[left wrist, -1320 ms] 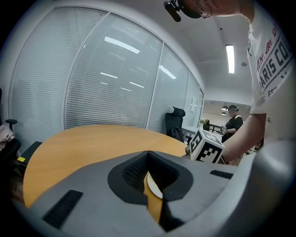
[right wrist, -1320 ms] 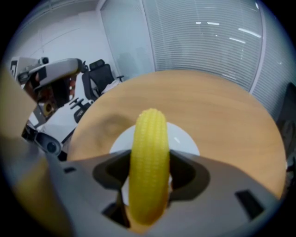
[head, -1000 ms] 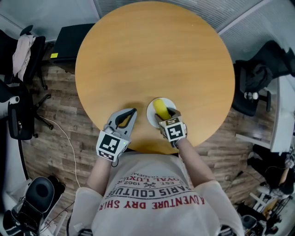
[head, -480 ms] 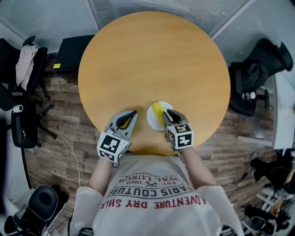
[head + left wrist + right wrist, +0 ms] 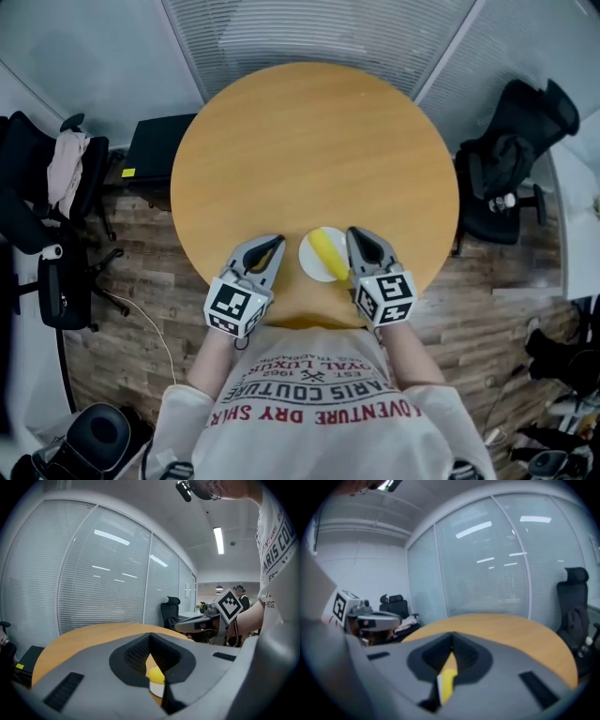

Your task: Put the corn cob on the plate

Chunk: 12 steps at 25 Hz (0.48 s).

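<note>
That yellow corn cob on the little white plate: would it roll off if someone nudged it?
Probably: the corn cob looks rounded and long, and it nearly spans the small, shallow-looking plate. It is likely stiff, since it lies straight. Its weight I cannot judge.

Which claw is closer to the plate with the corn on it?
Right. The right claw, its jaws just closed on nothing, borders the right rim of the plate in the head view. The left claw is off to its left, with bare table between.
</note>
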{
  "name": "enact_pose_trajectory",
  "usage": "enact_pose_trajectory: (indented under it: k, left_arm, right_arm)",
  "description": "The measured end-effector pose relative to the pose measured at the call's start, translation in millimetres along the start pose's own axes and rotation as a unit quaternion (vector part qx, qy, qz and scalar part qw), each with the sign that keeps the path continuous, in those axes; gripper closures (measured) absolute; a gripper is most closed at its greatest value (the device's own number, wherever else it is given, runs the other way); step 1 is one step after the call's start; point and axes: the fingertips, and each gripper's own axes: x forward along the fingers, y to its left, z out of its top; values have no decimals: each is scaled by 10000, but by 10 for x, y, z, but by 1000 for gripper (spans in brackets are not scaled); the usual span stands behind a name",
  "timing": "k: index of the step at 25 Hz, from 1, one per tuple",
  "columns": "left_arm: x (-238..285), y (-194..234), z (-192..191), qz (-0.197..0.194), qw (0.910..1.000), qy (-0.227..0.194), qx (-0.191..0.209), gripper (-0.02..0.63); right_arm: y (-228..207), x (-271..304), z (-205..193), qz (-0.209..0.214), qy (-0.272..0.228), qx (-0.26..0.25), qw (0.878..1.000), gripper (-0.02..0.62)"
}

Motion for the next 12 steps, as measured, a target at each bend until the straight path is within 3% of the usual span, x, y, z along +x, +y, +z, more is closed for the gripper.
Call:
enact_pose_trajectory:
  k: [6,12]
  left_arm:
    - [-58,-4,356,80,9993,-331,167,572]
    - [-90,-15,522,206,9981,-541,218,572]
  right_arm:
    - [57,-278,507,36,-1012,-208,9946,566]
    - [123,-375,653,233,-1245,-355,9913,566]
